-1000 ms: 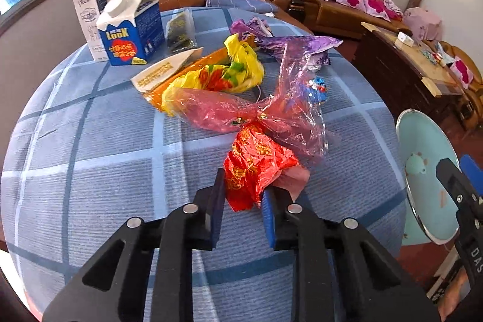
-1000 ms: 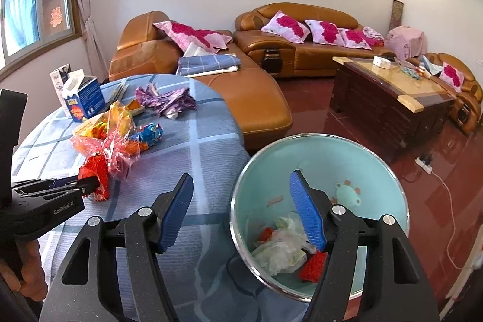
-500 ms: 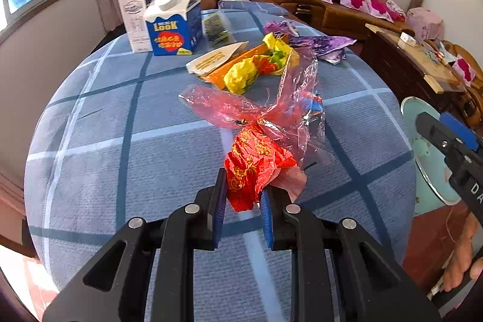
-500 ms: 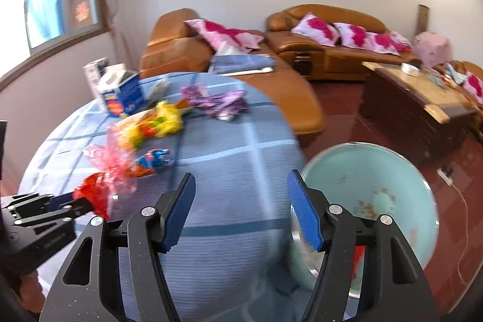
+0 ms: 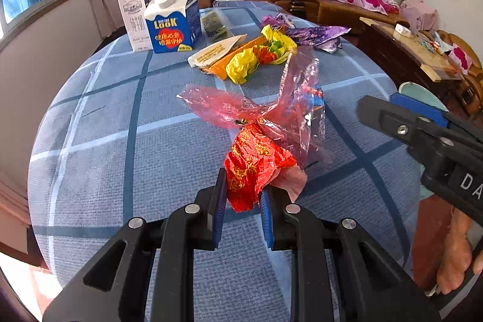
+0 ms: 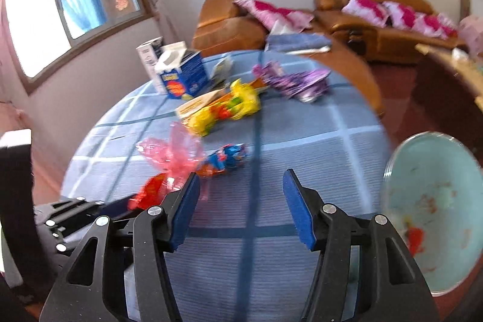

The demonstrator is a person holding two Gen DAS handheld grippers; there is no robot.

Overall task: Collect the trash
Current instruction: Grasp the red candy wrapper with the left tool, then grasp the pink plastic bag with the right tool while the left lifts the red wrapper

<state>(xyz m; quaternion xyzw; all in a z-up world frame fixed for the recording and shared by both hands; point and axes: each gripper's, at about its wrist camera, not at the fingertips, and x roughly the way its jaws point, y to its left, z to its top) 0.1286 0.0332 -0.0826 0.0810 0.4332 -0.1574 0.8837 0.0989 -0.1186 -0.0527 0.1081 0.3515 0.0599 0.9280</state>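
Note:
My left gripper [image 5: 243, 195] is shut on a crumpled red wrapper [image 5: 255, 163] joined to pink cellophane [image 5: 265, 107], held just above the blue checked table [image 5: 120, 147]. My right gripper [image 6: 241, 201] is open and empty over the table's near edge. The red wrapper [image 6: 151, 190] and pink cellophane [image 6: 172, 153] also show at the left in the right wrist view. A blue-orange wrapper [image 6: 225, 160] lies ahead of the right gripper. A pale green trash bin [image 6: 434, 207] stands at the right beside the table.
A yellow wrapper [image 5: 259, 56], a purple wrapper [image 5: 314, 33], a blue milk carton [image 5: 172, 20] and a white carton [image 5: 132, 14] sit at the far side of the table. Brown sofas [image 6: 229, 23] and a dark wooden coffee table [image 5: 404, 53] stand beyond.
My right gripper has swung left from over the bin to over the table. My left gripper has kept its grip on the red wrapper and drawn back slightly.

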